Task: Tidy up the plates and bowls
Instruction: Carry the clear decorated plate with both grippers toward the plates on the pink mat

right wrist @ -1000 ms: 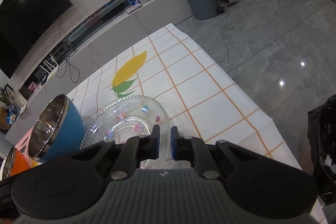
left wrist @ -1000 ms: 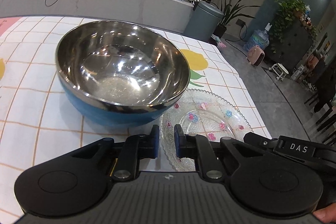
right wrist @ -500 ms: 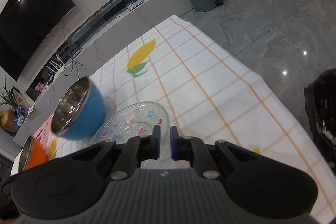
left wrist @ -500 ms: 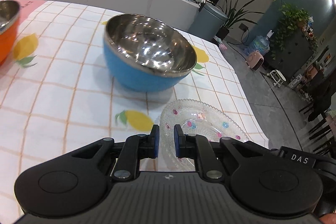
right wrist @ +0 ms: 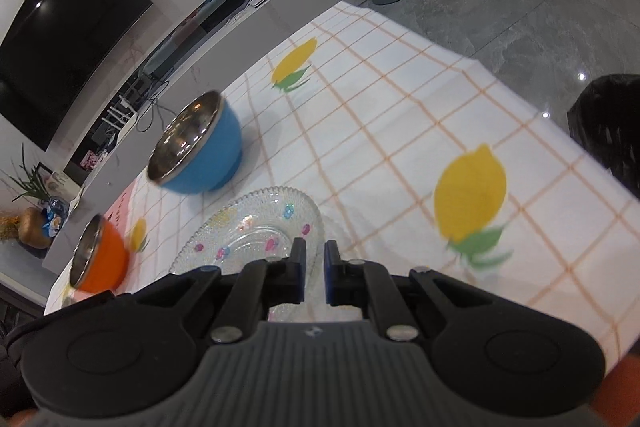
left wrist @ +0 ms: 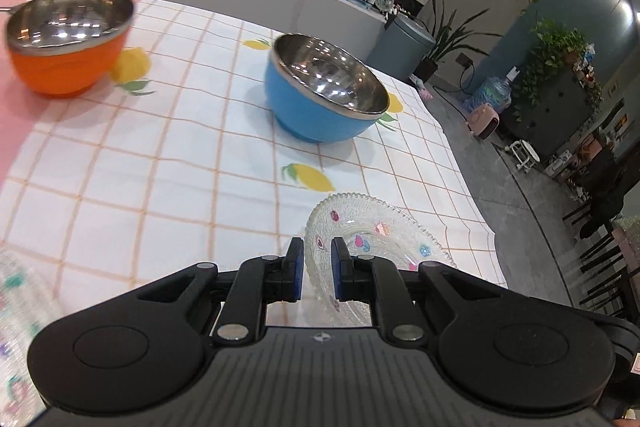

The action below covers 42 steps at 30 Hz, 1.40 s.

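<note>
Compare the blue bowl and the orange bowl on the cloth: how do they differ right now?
The blue bowl has a blue outer wall; the orange bowl has an orange one. The blue bowl stands on white checked cloth, nearer the glass plate; the orange bowl stands farther off, beside the pink strip. The orange bowl looks blurred, the blue sharper. Both are upright, empty and steel-lined.
</note>
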Motion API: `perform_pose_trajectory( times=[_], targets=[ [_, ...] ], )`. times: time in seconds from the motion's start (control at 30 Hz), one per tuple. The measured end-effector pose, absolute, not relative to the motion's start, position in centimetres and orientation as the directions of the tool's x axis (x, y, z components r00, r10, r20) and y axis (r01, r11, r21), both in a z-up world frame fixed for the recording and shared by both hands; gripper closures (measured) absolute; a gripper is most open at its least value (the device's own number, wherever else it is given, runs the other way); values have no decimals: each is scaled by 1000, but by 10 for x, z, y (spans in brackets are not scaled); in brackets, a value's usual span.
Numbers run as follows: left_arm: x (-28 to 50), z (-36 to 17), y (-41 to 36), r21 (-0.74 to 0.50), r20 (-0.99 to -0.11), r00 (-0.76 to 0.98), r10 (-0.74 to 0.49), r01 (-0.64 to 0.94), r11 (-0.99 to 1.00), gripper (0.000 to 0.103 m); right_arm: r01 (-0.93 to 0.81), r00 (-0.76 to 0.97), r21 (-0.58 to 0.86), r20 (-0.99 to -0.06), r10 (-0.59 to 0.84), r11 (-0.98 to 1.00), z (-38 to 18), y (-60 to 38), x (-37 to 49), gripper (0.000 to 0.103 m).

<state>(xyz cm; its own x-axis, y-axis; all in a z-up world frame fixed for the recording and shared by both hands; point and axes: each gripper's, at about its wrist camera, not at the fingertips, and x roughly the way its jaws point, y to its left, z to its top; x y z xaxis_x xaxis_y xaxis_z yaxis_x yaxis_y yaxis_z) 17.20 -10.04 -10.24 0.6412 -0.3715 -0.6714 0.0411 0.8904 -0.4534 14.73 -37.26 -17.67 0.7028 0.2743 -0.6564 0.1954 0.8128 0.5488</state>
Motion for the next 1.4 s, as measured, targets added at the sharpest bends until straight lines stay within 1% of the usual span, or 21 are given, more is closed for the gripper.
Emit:
perform_pose_trajectory(
  times=[0.37,0.63,0.97,1.1,1.2,1.4],
  targets=[
    [124,-92,-39,-484,-643,685,-342,-18,875,88,109,693,549,-640,333,829,-158,-322,116,96],
    [92,-88,26,-514,-615,741,-271,-116,850,88,-16,645,539,-638,420,842,-150,-258,108,96],
    [58,-94,88,-491,-646,745,-169,-235,839,88,-148,543,534,-659,520,832,-157,-181,102,96],
    [48,-97,100,-478,-655,740,-153,-249,843,88,-185,510,518,-676,532,835,-159,-162,100,96],
    [45,-99,102,-463,-662,735,-144,-250,851,91,-196,496,506,-688,530,840,-160,-156,98,95],
    [42,-103,103,-452,-669,730,-142,-248,857,91,-196,490,483,-705,512,853,-162,-152,98,95]
  ],
)
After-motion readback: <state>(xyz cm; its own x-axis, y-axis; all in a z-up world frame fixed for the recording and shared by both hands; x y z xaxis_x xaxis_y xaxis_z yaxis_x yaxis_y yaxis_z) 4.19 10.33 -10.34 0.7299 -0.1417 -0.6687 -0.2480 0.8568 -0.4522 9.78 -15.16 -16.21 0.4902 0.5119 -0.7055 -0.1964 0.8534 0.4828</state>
